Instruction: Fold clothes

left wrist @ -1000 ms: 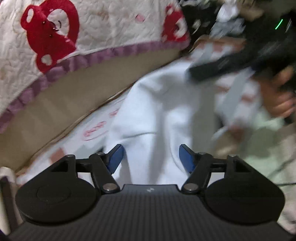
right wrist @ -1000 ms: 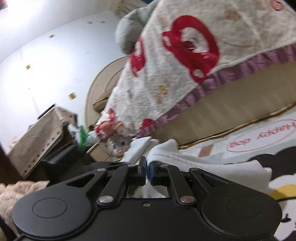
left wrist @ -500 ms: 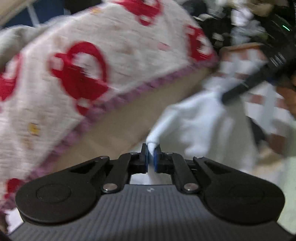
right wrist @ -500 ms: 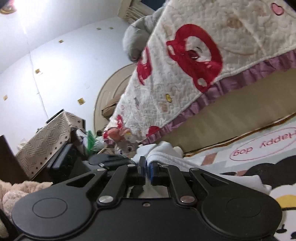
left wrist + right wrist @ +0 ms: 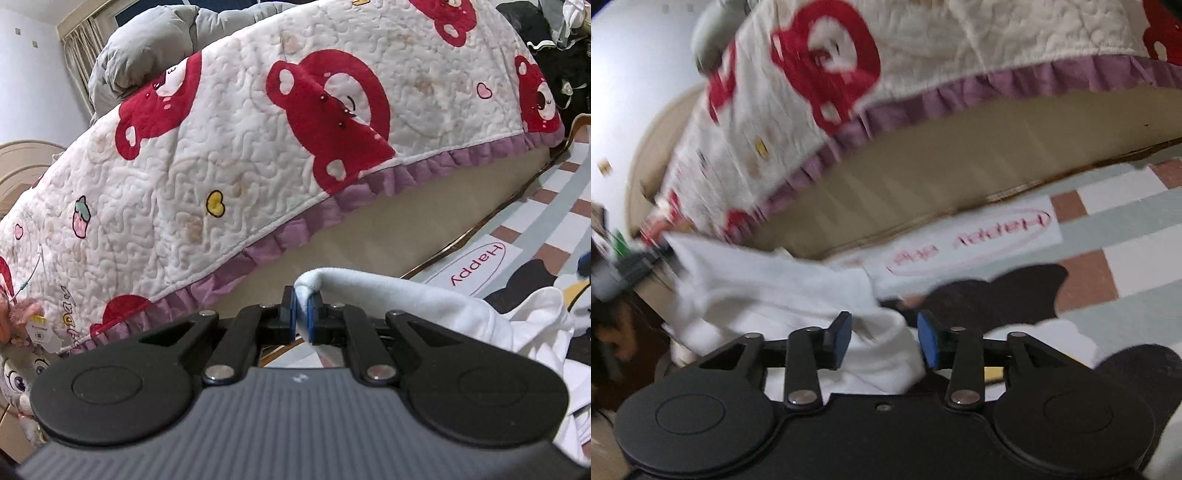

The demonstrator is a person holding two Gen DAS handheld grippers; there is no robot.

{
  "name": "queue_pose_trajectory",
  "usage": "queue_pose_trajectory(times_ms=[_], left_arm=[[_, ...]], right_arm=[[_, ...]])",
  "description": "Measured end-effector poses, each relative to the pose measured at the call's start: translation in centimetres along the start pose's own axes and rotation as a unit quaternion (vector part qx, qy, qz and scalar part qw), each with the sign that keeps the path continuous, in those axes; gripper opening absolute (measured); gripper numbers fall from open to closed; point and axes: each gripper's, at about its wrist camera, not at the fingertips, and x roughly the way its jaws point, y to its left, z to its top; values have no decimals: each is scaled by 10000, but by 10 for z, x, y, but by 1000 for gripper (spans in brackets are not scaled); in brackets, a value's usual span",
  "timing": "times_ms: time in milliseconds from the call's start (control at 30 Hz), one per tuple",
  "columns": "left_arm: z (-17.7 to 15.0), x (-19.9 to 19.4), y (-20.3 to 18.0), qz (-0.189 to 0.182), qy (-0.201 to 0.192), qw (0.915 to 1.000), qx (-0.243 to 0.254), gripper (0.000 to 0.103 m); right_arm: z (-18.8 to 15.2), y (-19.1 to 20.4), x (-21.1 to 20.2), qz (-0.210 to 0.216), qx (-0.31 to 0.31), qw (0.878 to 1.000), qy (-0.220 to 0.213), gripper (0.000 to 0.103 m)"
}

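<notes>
one white garment, two grippers

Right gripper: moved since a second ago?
Yes. The right gripper has tipped down: the quilt's purple frill now sits higher in view. Jaws just opened; the white garment lies loose between them.

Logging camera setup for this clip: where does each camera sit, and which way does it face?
Left wrist: on the left gripper, facing the bear-print quilt; jaws shut on the white garment.
Right wrist: on the right gripper, tipped toward the floor mat; jaws just opening, garment between.
Shared: quilt, garment, mat.
</notes>
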Motion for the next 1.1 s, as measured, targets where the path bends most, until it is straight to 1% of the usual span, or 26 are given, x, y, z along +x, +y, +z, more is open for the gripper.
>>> queue_pose_trajectory(times_ms=[67, 133, 200, 267, 300, 333, 367, 400, 467, 567, 600, 633, 667, 700, 767, 833, 900, 967, 1100], left_arm=[[-4, 2, 0, -79, 44, 10000, -39, 6], [-7, 3, 2, -190, 161, 9995, -201, 6], [-10, 6, 7, -231, 286, 9986, -381, 6], [-14, 10, 12, -250, 396, 9973, -567, 6], [-16, 12, 15, -253, 433, 9967, -635, 6], [-19, 14, 17, -246, 464, 9963, -678, 6], [-21, 15, 19, -240, 496, 9959, -712, 6], [-23, 17, 21, -243, 541, 9953, -772, 6], [-27, 21, 24, -251, 629, 9937, -896, 6], [-30, 25, 24, -288, 747, 9919, -987, 6], [-31, 26, 23, -299, 795, 9915, -987, 6], [-32, 26, 21, -306, 863, 9912, -956, 6], [-32, 27, 20, -312, 927, 9909, -927, 6], [-31, 27, 18, -310, 977, 9907, -894, 6], [-28, 24, 13, -254, 994, 9918, -766, 6], [-23, 18, 10, -154, 946, 9934, -636, 6], [-15, 11, 10, -105, 875, 9938, -684, 6], [-7, 2, 11, -75, 786, 9942, -732, 6], [4, -17, 6, -24, 600, 9963, -611, 6]], right_arm=[[-5, 1, 15, -152, -88, 9996, 227, 49], [-15, -3, 32, -38, -54, 9982, 602, 51], [-26, -3, 48, 19, -182, 9937, 1107, 52], [-39, 5, 57, -282, -601, 9865, 1498, 52], [-44, 11, 56, -419, -842, 9836, 1538, 52], [-47, 13, 54, -429, -936, 9838, 1470, 53], [-49, 14, 52, -380, -951, 9853, 1369, 55], [-49, 11, 55, -327, -783, 9889, 1220, 63], [-46, -1, 67, -263, -193, 9956, 873, 68], [-45, -13, 94, -290, 587, 9959, 622, 68], [-48, -13, 99, -251, 734, 9954, 556, 68], [-51, -11, 104, -219, 720, 9955, 576, 68], [-53, -5, 105, -204, 539, 9965, 605, 60], [-55, 3, 105, -199, 305, 9974, 616, 39], [-53, 15, 99, -266, 38, 9979, 591, 15], [-47, 24, 85, -371, -66, 9988, 310, 13], [-39, 30, 66, -483, -3, 9988, -47, 12], [-32, 38, 42, -658, -41, 9970, -405, 12], [-17, 54, 4, -899, -318, 9913, -911, 10]])
